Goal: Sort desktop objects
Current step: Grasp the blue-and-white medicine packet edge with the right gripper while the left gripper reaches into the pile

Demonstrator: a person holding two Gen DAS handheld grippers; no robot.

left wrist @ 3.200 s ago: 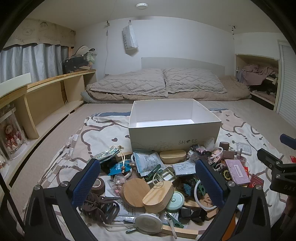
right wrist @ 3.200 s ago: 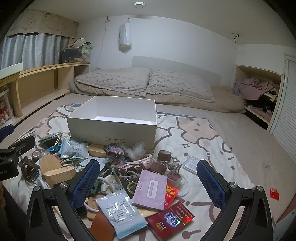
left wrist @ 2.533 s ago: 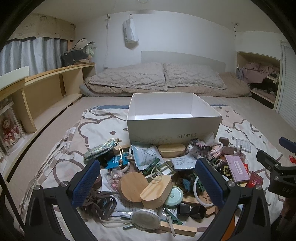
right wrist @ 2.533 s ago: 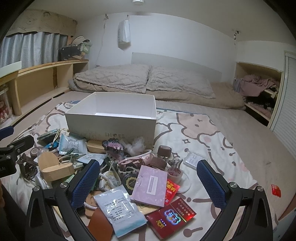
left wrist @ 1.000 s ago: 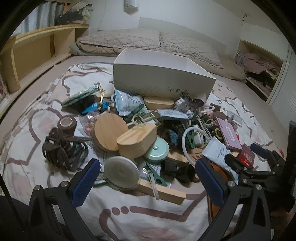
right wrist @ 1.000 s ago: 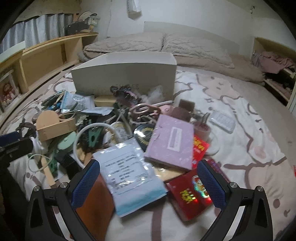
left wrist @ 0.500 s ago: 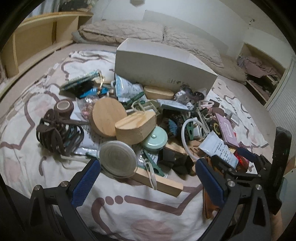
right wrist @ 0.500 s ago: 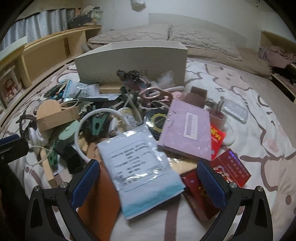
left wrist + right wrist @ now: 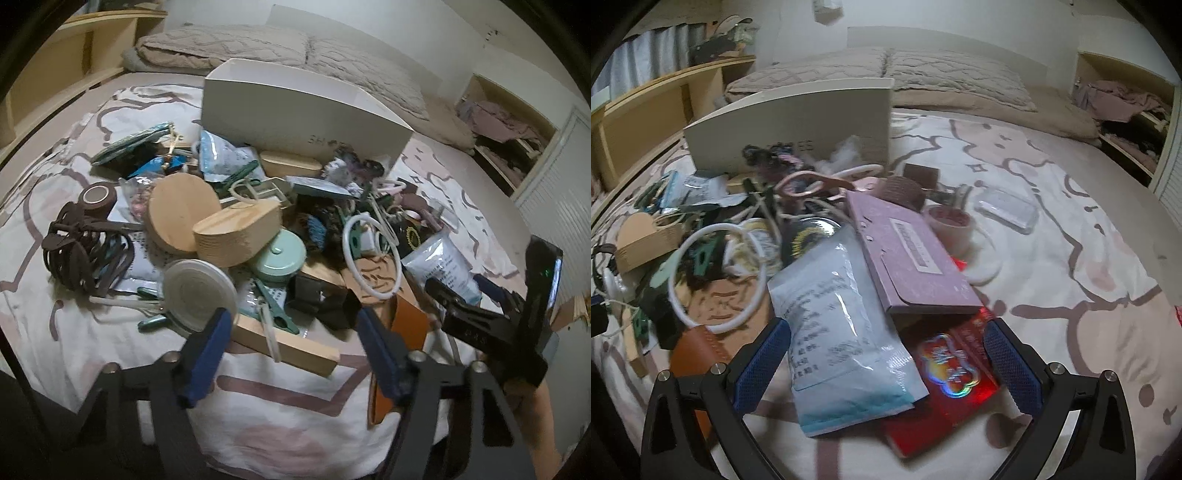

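Observation:
A pile of small objects lies on a patterned sheet in front of an open white shoebox (image 9: pixel 306 110). My left gripper (image 9: pixel 295 332) is open over the near end of a wooden block (image 9: pixel 288 341), next to a grey round lid (image 9: pixel 199 291). My right gripper (image 9: pixel 886 343) is open, its fingers on either side of a white-blue plastic pouch (image 9: pixel 842 332), a lilac box (image 9: pixel 908 251) and a red packet (image 9: pixel 945 384). The right gripper also shows in the left wrist view (image 9: pixel 476 295) at the pouch (image 9: pixel 443 266).
Wooden oval box (image 9: pixel 236 232), wooden disc (image 9: pixel 181 210), mint tin (image 9: pixel 279 258), brown straps (image 9: pixel 85 254), tape roll (image 9: pixel 98 195), white ring (image 9: pixel 371 254) and orange leather piece (image 9: pixel 402 332) crowd the pile. Pillows (image 9: pixel 886 74) lie behind the shoebox (image 9: pixel 798 122). Wooden shelves (image 9: pixel 653 110) run along the left.
Both grippers have dropped low and moved in to the pile. The left jaws have narrowed around the wooden block's end; the right fingers now flank the pouch and packets.

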